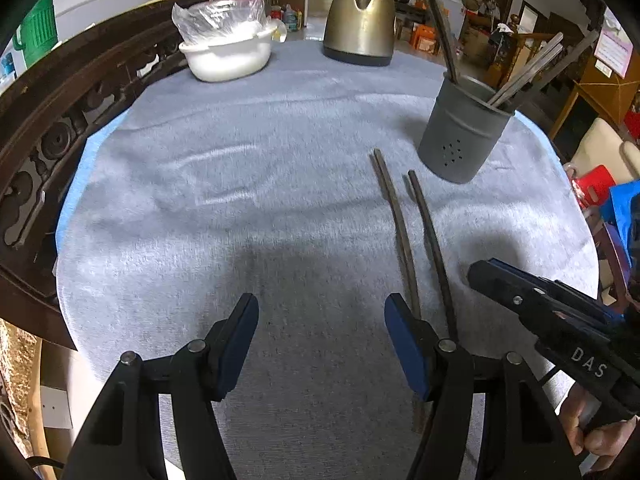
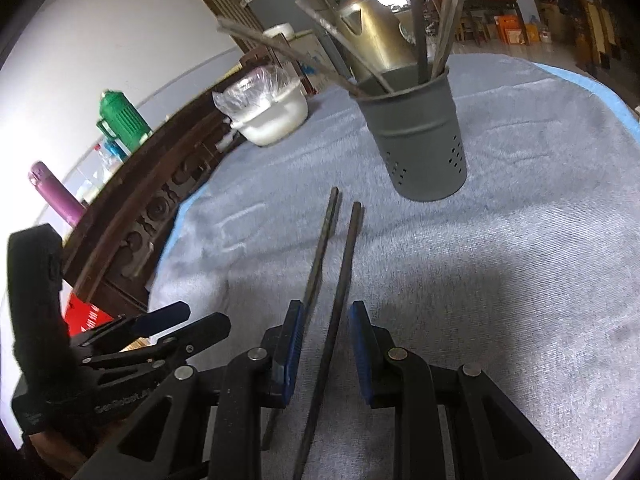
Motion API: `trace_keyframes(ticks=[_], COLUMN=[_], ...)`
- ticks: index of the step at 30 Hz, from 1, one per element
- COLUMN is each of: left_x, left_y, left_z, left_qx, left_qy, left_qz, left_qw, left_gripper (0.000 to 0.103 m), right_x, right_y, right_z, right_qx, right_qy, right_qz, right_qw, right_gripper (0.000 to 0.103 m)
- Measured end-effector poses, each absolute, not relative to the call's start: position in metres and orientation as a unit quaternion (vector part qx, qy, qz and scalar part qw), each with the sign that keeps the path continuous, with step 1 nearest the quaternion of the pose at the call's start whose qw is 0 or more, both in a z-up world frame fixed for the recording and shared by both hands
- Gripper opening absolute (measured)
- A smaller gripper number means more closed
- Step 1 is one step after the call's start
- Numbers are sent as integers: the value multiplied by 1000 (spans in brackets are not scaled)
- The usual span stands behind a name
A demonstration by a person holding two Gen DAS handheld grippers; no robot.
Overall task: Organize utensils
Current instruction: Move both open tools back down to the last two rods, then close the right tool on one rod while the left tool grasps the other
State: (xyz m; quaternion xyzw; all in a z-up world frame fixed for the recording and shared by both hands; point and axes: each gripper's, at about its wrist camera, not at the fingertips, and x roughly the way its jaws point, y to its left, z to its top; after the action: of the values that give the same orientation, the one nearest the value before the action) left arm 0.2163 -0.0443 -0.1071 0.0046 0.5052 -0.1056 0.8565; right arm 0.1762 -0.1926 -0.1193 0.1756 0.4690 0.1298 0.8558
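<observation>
Nearby, two chopsticks (image 2: 340, 272) lay before the holder (image 2: 416, 136); the right gripper (image 2: 324, 344) straddled them, jaws apart, while the left gripper (image 1: 320, 344) gaped beside a kettle (image 1: 360, 20) and bowl (image 1: 228, 56).

A brass-coloured electric kettle (image 1: 359, 20) and a white basin (image 1: 229, 54) holding a clear plastic bag (image 1: 218, 18) are set on the grey cloth (image 1: 240, 200). A green thermos jug (image 2: 122, 120) and a purple bottle (image 2: 56, 192) are seen beyond the carved wooden rail (image 1: 60, 120).

**Two chopsticks on the table, more in the holder**

Two dark chopsticks (image 2: 338, 264) lie on one grey cloth (image 1: 280, 200). One grey holder (image 2: 416, 136) carries at least five utensils (image 2: 420, 20). One brass kettle (image 1: 360, 16), one white bowl (image 1: 226, 58), two grippers.
</observation>
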Motion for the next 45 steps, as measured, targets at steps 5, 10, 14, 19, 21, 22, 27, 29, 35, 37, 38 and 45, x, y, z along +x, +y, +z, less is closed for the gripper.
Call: trace_keyframes(ticks=[5, 10, 14, 19, 21, 22, 27, 29, 35, 37, 38, 45], left_x=[218, 220, 221, 226, 229, 231, 234, 236, 242, 247, 248, 254], left_y=[-40, -37, -36, -38, -41, -44, -61, -68, -85, -86, -85, -87], left_z=[-113, -114, -113, -108, -106, -105, -110, -114, -123, -126, -128, -134], left_qx=[3, 1, -4, -14, -19, -20, -16, -14, -17, -21, -23, -37], left_qy=[513, 515, 515, 514, 516, 518, 531, 537, 551, 556, 558, 564], left_qz=[-100, -97, -102, -116, -125, -131, -156, -164, -189, -192, -193, -202], left_qw=[852, 852, 851, 850, 847, 845, 833, 827, 813, 808, 807, 800], left_gripper=[67, 67, 67, 66, 67, 67, 66, 65, 48, 42, 37, 19], right_x=[185, 188, 188, 187, 186, 186, 183, 183, 182, 182, 181, 182], right_y=[-184, -175, -168, -173, -178, -181, -200, -207, -220, -220, -220, -225], right_z=[-134, -141, -145, -143, -142, -141, -139, -139, -140, -141, -140, -142], right_qx=[170, 148, 125, 111, 108, 105, 118, 123, 145, 146, 148, 167], right_qy=[497, 510, 515, 512, 510, 509, 507, 506, 507, 507, 506, 508], right_qz=[139, 136, 130, 121, 112, 107, 86, 80, 76, 77, 78, 83], right_qw=[840, 836, 838, 843, 846, 847, 850, 850, 846, 846, 846, 841], right_gripper=[26, 25, 15, 9, 8, 7, 7, 7, 7, 7, 7, 7])
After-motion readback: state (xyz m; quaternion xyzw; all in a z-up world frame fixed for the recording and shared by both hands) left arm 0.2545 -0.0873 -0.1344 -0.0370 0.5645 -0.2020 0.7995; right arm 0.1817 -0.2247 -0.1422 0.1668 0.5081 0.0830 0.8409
